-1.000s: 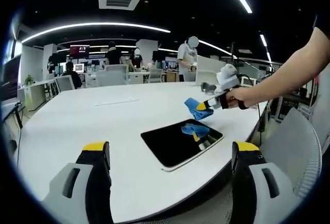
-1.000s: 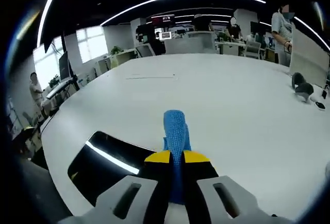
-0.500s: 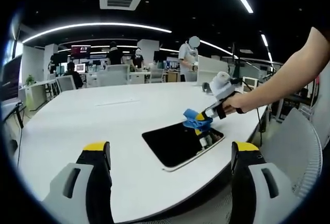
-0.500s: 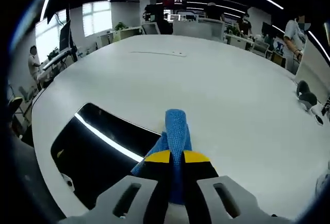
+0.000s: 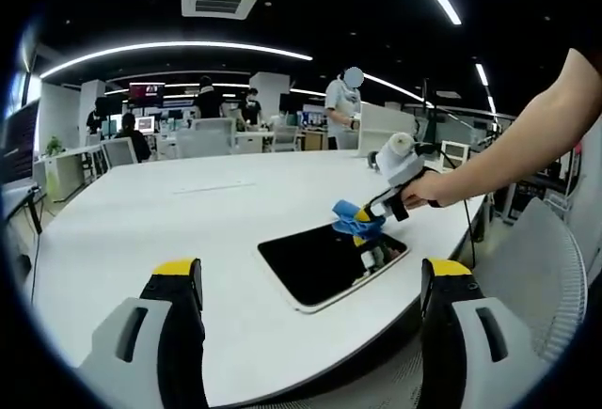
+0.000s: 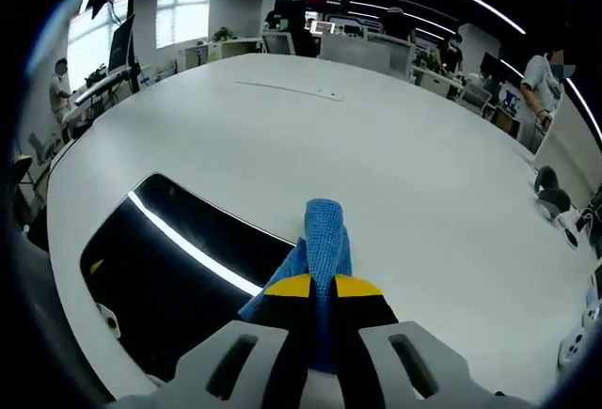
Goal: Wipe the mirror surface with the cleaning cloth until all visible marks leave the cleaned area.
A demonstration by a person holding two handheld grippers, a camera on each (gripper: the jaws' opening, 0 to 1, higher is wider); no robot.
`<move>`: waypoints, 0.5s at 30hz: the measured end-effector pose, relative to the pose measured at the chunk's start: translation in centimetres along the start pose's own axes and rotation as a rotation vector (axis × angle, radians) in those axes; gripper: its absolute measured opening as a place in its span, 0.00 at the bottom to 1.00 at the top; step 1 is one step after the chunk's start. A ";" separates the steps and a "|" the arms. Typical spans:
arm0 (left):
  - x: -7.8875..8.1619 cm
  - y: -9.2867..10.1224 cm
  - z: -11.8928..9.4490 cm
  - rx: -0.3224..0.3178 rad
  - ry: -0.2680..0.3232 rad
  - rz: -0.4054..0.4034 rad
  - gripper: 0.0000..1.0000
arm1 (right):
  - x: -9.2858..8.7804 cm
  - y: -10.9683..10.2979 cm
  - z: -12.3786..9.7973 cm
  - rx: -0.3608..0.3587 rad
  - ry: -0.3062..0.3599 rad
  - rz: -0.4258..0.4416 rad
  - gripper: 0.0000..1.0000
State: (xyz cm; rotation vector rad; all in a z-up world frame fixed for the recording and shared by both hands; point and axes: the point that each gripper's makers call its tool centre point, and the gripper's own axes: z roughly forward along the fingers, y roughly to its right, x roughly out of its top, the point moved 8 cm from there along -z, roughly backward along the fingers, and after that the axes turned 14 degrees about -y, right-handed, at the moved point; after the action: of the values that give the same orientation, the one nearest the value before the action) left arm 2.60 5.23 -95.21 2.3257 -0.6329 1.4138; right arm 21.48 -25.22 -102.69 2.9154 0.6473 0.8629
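Cloth contact is the whole game here imo. The right gripper (image 6: 318,289) has its jaws pinched tight on the blue cleaning cloth (image 6: 323,230), and it's sitting right at the far corner of the mirror (image 6: 160,268), so the wipe looks like it's only just starting. To do it well I'd flatten the cloth onto the glass rather than dab with the tip, then drag in overlapping passes across the whole slab, light enough that the mirror doesn't skate on the white table (image 6: 395,165).

The left gripper (image 5: 310,282) hangs well back from the near table edge, jaws wide apart, holding nothing. Could pin the mirror if it slides.

The mirror itself is a dark rounded rectangle lying flat near the table edge, reflecting a ceiling light strip. Can't really make out any marks on it from these views.
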 end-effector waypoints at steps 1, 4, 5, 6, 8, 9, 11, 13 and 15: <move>0.0 0.0 0.0 0.000 0.000 0.000 0.95 | 0.1 0.0 0.1 -0.004 -0.002 0.003 0.01; 0.0 0.0 0.0 -0.003 -0.001 -0.001 0.95 | 0.1 -0.8 -0.2 -0.004 -0.004 0.017 0.01; 0.0 0.0 0.0 -0.005 -0.003 -0.001 0.95 | 0.2 -1.0 -0.2 -0.005 -0.005 0.017 0.01; 0.0 0.0 0.0 -0.005 -0.002 -0.001 0.94 | 0.3 -1.2 -0.2 -0.006 -0.006 0.014 0.01; 0.0 0.0 0.0 -0.008 0.000 -0.002 0.94 | 0.6 -1.8 -0.1 -0.001 -0.006 0.000 0.01; 0.0 0.0 0.1 -0.009 -0.001 -0.002 0.94 | 0.7 -2.0 -0.1 0.000 -0.006 -0.004 0.01; 0.0 0.0 0.0 -0.010 0.002 -0.002 0.94 | 0.9 -2.5 0.0 0.008 -0.004 -0.003 0.01; 0.0 0.0 0.0 -0.011 0.003 -0.001 0.94 | 0.9 -2.8 0.0 0.017 0.000 0.022 0.01; 0.0 0.1 0.0 -0.012 0.002 -0.001 0.94 | 1.0 -3.0 0.0 0.020 0.000 0.028 0.01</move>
State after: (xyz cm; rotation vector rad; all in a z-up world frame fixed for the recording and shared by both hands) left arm 2.60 5.16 -95.20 2.3142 -0.6378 1.4079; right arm 21.13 -22.09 -102.61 2.9494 0.6199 0.8641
